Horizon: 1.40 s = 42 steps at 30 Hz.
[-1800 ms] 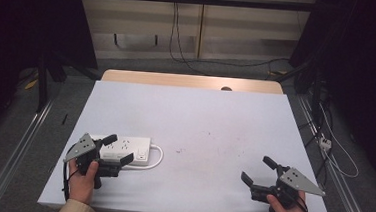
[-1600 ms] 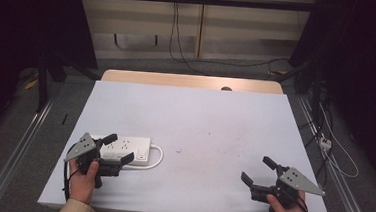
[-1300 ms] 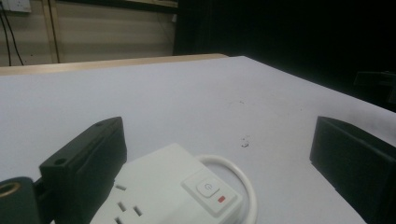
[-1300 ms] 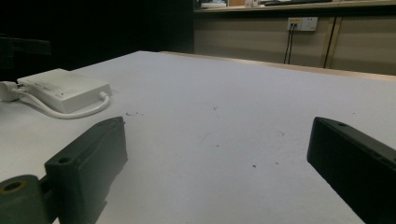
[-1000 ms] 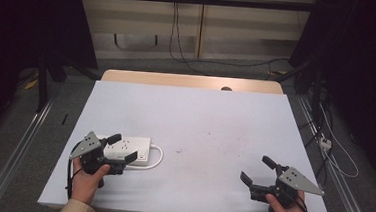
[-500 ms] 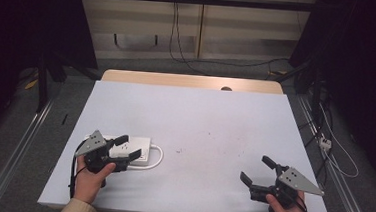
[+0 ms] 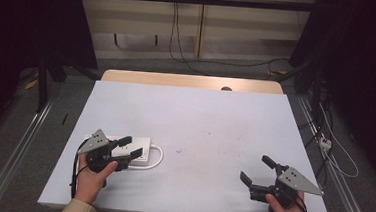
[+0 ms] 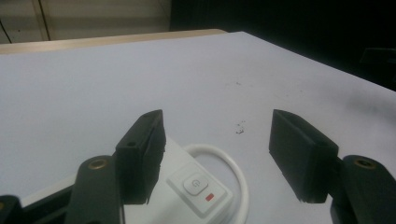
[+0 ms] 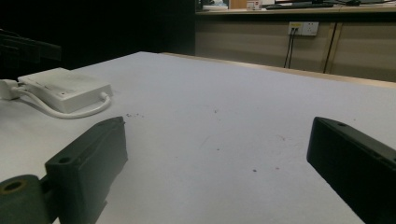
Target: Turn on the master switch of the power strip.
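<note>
A white power strip lies flat near the table's front left, with its white cable looping off its right end. In the left gripper view its switch end with a round button and a red mark sits low between the jaws. My left gripper hovers over that end. Its jaws have just been closing and stand part open: the left one is at the strip's edge, the right one clear of it and of the cable. My right gripper rests open near the front right, holding nothing, and sees the strip far off.
The pale table has a wooden strip along its far edge and a few dark specks at the middle. Cables run over the floor behind and to the right of the table. A metal rail lines each side.
My left gripper has slid right and forward over the power strip's end, and its jaws have narrowed around it. The right gripper has kept still.
</note>
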### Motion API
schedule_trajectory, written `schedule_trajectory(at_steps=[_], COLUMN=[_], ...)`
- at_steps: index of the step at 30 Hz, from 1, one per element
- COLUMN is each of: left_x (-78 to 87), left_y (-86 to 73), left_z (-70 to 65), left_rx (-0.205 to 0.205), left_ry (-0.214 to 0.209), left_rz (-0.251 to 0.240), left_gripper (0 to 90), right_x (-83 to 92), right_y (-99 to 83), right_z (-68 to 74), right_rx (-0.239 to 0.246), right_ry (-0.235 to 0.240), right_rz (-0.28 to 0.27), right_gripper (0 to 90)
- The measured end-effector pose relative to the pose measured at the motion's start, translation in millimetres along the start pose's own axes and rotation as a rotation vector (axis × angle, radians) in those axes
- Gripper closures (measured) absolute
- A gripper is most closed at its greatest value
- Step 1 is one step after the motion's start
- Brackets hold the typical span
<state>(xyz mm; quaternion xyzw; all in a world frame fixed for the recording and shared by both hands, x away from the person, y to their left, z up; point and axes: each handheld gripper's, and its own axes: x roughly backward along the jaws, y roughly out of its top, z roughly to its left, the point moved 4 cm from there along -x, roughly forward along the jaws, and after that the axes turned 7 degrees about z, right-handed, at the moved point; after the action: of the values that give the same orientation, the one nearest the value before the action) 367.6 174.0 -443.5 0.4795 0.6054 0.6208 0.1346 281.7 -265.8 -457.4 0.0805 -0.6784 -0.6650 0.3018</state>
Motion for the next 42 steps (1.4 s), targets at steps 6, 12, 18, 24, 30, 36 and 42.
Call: schedule_trajectory(at_steps=[6, 12, 18, 24, 30, 36, 42], left_x=[-2.0, -5.3, -6.9, -7.7, -8.5, -10.1, -10.6], left_y=[-0.3, -1.3, -2.3, -3.3, -3.6, -4.1, -4.6], left_z=[0.2, 0.4, 1.3, 2.8, 3.9, 4.0, 4.6], left_rx=[0.002, 0.001, 0.006, 0.006, 0.013, 0.016, 0.027], left_ry=[-0.006, -0.013, -0.021, -0.02, -0.026, -0.036, -0.04], left_rz=[0.018, 0.048, 0.067, 0.09, 0.096, 0.111, 0.122], left_gripper=[42.4, 50.4, 56.9, 63.5, 66.6, 69.4, 71.4], right_x=[-0.2, 0.1, 0.3, 0.2, -0.4, -0.4, -0.6], right_y=[-0.2, -0.1, 0.2, 0.3, 0.0, 0.0, 0.0], right_z=[0.1, 0.7, 0.8, 0.9, 1.5, 1.4, 1.8], right_rx=[0.001, 0.003, 0.005, 0.009, 0.004, 0.008, 0.01], right_ry=[0.003, 0.006, 0.005, 0.004, 0.009, 0.012, 0.017], right_rz=[0.0, 0.002, 0.0, 0.001, 0.002, 0.004, 0.004], right_gripper=[4.3, 4.3, 4.3, 4.3, 4.1, 4.1, 4.0])
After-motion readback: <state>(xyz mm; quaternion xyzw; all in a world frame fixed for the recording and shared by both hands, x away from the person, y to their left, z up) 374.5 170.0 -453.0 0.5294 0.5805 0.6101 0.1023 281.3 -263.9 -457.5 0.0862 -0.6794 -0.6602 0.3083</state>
